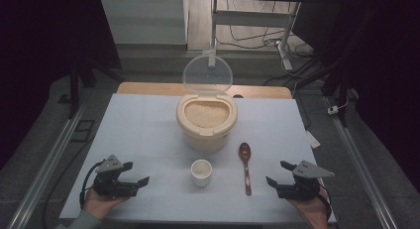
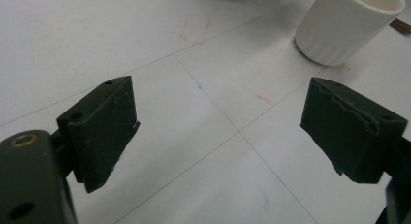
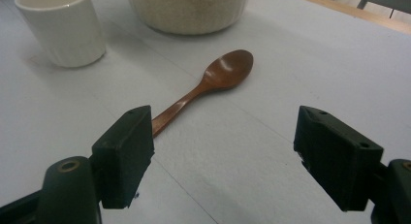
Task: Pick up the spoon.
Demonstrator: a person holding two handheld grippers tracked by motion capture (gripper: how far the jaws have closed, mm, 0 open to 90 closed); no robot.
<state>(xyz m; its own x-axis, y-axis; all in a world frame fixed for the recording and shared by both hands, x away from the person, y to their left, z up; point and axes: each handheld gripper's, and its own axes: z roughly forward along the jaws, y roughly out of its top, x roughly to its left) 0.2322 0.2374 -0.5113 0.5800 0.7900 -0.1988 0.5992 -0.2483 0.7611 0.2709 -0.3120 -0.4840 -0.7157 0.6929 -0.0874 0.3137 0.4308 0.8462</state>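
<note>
1. High view: the rice container (image 1: 206,121) is sitting mid-table with its clear lid (image 1: 207,73) standing up, leaving the rice open to scooping. The white cup (image 1: 201,172) and wooden spoon (image 1: 245,167) are lying just in front of it, within reach of both hands. The left gripper (image 1: 132,175) and right gripper (image 1: 278,174) are resting near the table's near corners, jaws spread, gripping nothing.

2. Left gripper view: the jaws are gaping over bare table (image 2: 145,49), with the cup (image 2: 346,25) ahead and apart, likely its target.

3. Right gripper view: the jaws are standing wide and empty, facing the spoon (image 3: 206,86), whose handle is pointing toward them, handy for grasping.
</note>
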